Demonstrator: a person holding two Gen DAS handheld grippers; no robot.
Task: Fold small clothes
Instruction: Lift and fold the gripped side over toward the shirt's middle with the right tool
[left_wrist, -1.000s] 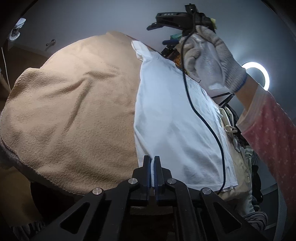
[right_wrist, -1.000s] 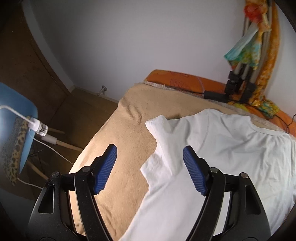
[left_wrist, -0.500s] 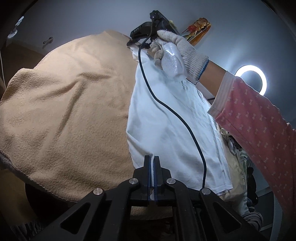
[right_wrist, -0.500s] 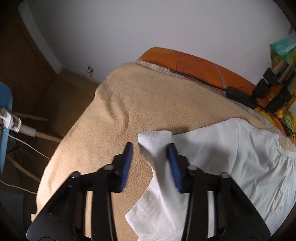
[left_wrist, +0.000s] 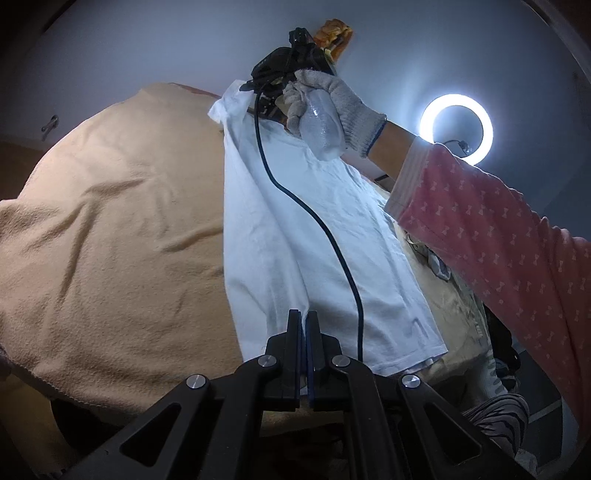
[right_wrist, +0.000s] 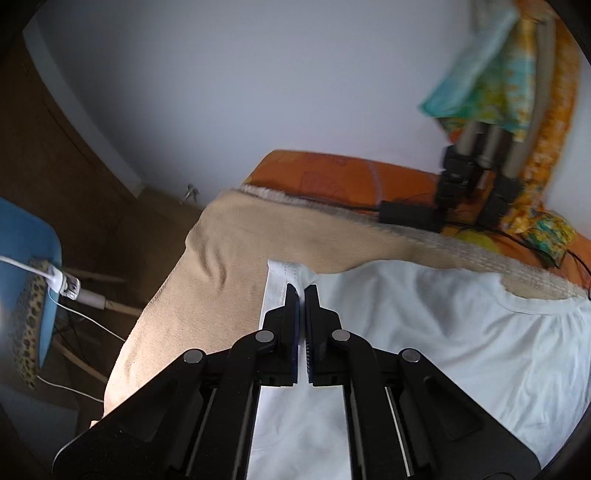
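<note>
A small white T-shirt (left_wrist: 295, 229) lies on a tan blanket (left_wrist: 110, 221) over a table. My left gripper (left_wrist: 303, 314) is shut on the shirt's near hem edge. My right gripper (right_wrist: 303, 290) is shut on the shirt's sleeve (right_wrist: 280, 273), which is lifted off the blanket; the shirt's body and neckline (right_wrist: 443, 332) spread to the right. In the left wrist view the right gripper (left_wrist: 258, 88) shows at the far end, held by a gloved hand (left_wrist: 325, 110), with its black cable (left_wrist: 314, 221) hanging across the shirt.
An orange cushion (right_wrist: 351, 177) and tripod legs (right_wrist: 476, 177) with colourful cloths stand at the table's far edge. A blue chair (right_wrist: 26, 280) with a white cable sits left of the table. A ring light (left_wrist: 456, 127) glows at the right.
My right gripper has closed on the sleeve and lifted it. The left gripper stays shut on the hem and has lifted the shirt's left edge a little.
</note>
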